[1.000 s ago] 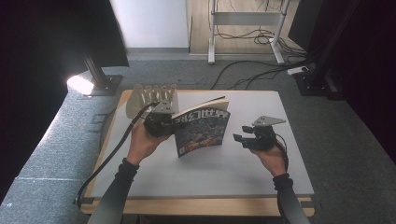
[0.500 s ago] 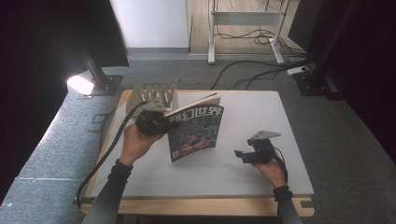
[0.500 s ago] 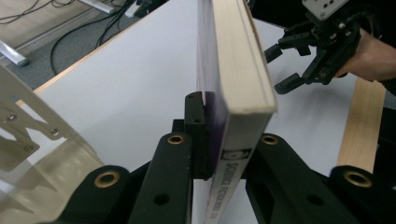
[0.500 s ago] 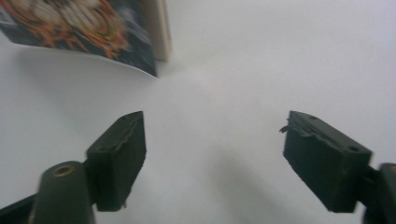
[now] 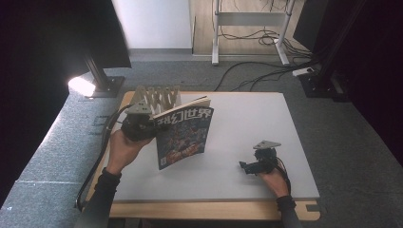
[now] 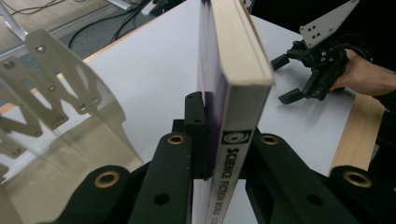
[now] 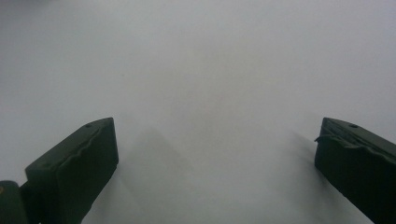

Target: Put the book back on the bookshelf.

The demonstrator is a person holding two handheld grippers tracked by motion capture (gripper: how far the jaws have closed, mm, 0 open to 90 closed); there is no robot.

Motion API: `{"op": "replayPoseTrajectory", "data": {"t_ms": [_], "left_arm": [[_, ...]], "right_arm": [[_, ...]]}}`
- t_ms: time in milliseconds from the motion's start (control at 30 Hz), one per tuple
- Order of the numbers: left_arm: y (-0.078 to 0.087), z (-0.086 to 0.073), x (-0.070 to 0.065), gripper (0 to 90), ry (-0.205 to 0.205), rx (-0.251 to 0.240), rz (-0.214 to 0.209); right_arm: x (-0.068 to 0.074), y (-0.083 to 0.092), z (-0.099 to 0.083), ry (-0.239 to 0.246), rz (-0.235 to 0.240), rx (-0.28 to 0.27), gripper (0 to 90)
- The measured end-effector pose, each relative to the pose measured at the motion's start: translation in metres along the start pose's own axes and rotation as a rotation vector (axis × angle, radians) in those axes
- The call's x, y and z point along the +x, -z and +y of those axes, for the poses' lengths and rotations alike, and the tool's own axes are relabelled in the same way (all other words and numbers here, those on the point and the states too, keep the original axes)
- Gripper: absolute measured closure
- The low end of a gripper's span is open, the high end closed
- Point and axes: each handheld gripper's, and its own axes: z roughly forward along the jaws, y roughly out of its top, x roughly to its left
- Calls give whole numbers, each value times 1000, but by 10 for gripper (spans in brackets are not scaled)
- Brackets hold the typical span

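Currently, in the high view, a magazine (image 5: 184, 137) is being held upright left of centre on the white table (image 5: 247, 142), clamped at its spine edge by the left gripper (image 5: 142, 127). A slotted rack (image 5: 157, 97) is standing just behind it, at the table's upper left. The right gripper (image 5: 252, 166) is being rested low at lower right, well apart from the magazine, jaws spread and empty.

In the left gripper view, the magazine's spine (image 6: 231, 163) is being pinched between the two black jaws at centre frame, page block rising toward the top edge. The rack (image 6: 60, 121) is being shown at left, just beside the jaws; the other gripper (image 6: 315, 74) is sitting at upper right.

In the right gripper view, the jaws are being held wide apart over bare table (image 7: 201, 70), nothing between them.

Handling judgement: light, thin, glossy cover likely slippery; pages are being kept flat only near the spine, so floppy elsewhere. Best gripped at the spine, as now, low and square.
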Motion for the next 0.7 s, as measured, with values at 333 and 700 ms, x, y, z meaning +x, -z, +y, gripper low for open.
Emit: {"op": "replayPoseTrajectory", "data": {"t_ms": [333, 700], "left_arm": [[36, -17, 11, 827, 80, -44, 49], [85, -37, 27, 826, 154, -58, 145]], "right_arm": [[3, -1, 0, 16, -20, 6, 0], [3, -1, -1, 19, -21, 5, 0]]}}
